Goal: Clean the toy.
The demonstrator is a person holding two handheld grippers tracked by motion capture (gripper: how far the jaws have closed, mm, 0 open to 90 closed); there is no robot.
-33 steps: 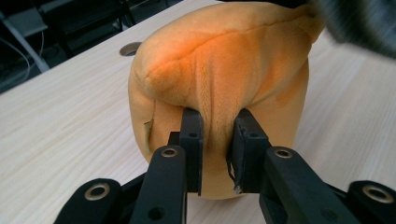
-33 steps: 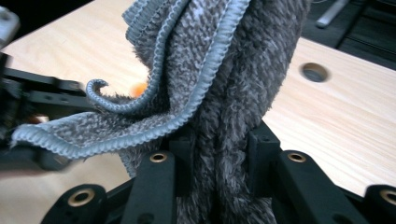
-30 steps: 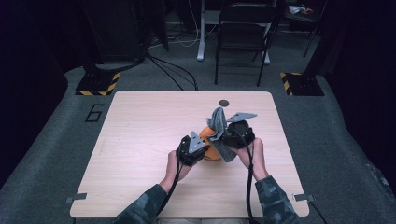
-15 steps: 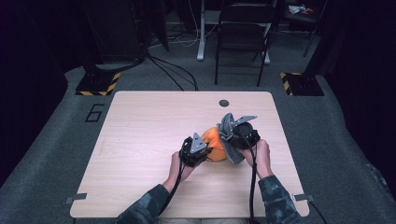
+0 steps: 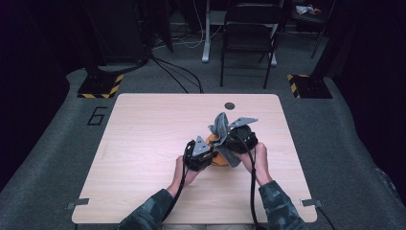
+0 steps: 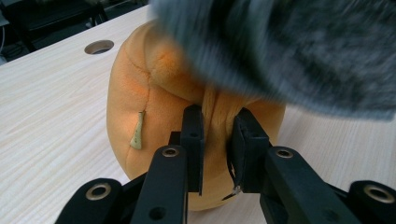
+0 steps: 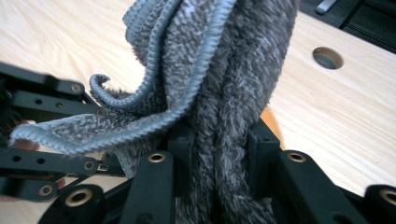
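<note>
An orange plush toy (image 6: 154, 98) sits on the wooden table (image 5: 143, 139), near the middle front. My left gripper (image 6: 217, 140) is shut on a fold of the plush; in the high view the left gripper (image 5: 200, 154) is at the toy's left side. A grey fluffy cloth (image 7: 224, 70) is bunched between the jaws of my right gripper (image 7: 219, 154), which is shut on it. In the high view the right gripper (image 5: 239, 139) holds the cloth (image 5: 221, 125) over the right top of the plush (image 5: 214, 152). The cloth (image 6: 289, 51) hangs blurred above the toy in the left gripper view.
A round cable hole (image 5: 230, 106) lies in the table near its far edge. A folding chair (image 5: 249, 38) stands on the grey carpet behind the table. Black stands with yellow-black striped bases (image 5: 100, 86) sit at the far corners. A number 6 (image 5: 97, 115) marks the floor at left.
Both grippers, the plush and the cloth have shifted a little toward the right. The right gripper has turned the cloth over the toy's right side.
</note>
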